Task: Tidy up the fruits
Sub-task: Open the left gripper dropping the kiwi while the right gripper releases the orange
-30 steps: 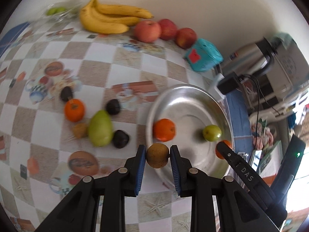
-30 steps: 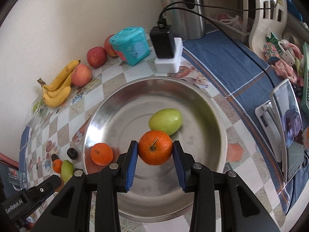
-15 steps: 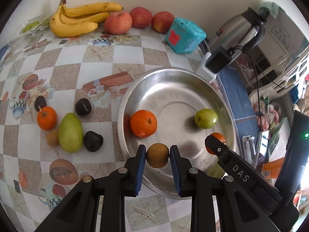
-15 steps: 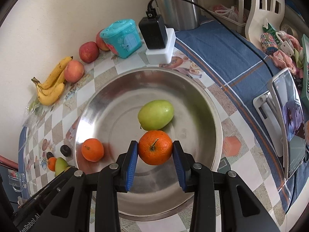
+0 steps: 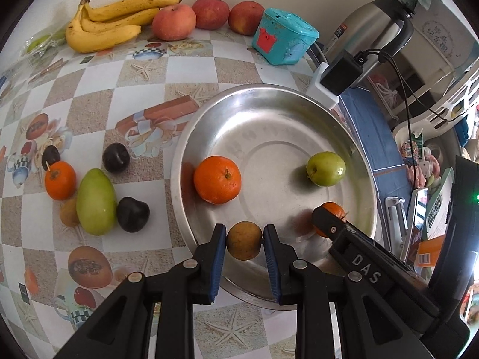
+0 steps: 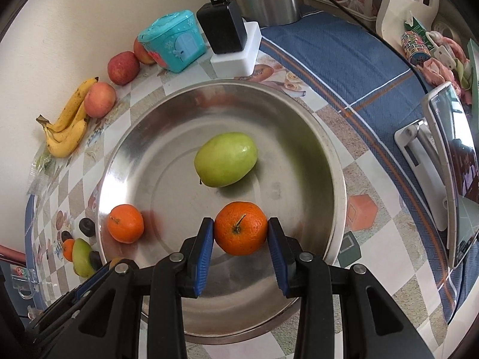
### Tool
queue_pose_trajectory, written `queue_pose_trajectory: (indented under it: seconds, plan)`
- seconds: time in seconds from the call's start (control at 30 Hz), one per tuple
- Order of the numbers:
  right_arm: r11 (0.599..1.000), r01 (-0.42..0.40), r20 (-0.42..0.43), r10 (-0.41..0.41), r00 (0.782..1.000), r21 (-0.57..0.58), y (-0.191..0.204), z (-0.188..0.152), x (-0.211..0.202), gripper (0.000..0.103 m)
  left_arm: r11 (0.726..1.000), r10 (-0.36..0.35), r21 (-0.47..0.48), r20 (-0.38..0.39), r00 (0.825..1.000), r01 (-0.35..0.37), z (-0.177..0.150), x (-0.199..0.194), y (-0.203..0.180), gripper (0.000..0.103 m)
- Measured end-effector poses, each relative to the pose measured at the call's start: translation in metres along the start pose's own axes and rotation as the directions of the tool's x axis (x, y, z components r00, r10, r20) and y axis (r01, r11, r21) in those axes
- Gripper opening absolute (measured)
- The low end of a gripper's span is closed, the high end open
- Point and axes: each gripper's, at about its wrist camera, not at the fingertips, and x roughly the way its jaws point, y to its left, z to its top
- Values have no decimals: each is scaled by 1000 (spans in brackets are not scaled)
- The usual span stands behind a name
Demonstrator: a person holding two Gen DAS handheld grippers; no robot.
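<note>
A steel bowl sits on the checkered tablecloth. In it lie an orange and a green apple. My left gripper is shut on a small brown round fruit over the bowl's near rim. My right gripper is shut on a second orange above the bowl's near side. In the left wrist view the right gripper's arm covers part of that orange.
Left of the bowl lie a green mango, a small orange, dark plums and a brown fruit. Bananas, apples, a teal box, a charger and a kettle line the back. A phone stand is right.
Both grippers sank toward the bowl with their fruits still gripped. The left gripper also moved right, from the bowl's left edge to over its near rim.
</note>
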Motion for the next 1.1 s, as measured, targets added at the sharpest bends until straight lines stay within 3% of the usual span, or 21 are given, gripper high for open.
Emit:
queue_pose_trajectory:
  seconds: [0.63,1.03,1.1]
  plan:
    - [1000,17,-8,-17,1000,-16,9,0,4,38,1000,-17,-13,-43,999,17,-2,4,5,30]
    - [1000,8,12,-7,1000,-14,8,2,-4,45,1000,-24,-14,-21,1000,24,-3,-8,7,42]
    - [1000,5,15,-4,1000,-17,9,2,-6,45,1000,-23,-18,-16,1000,22,-3,-11,9,48]
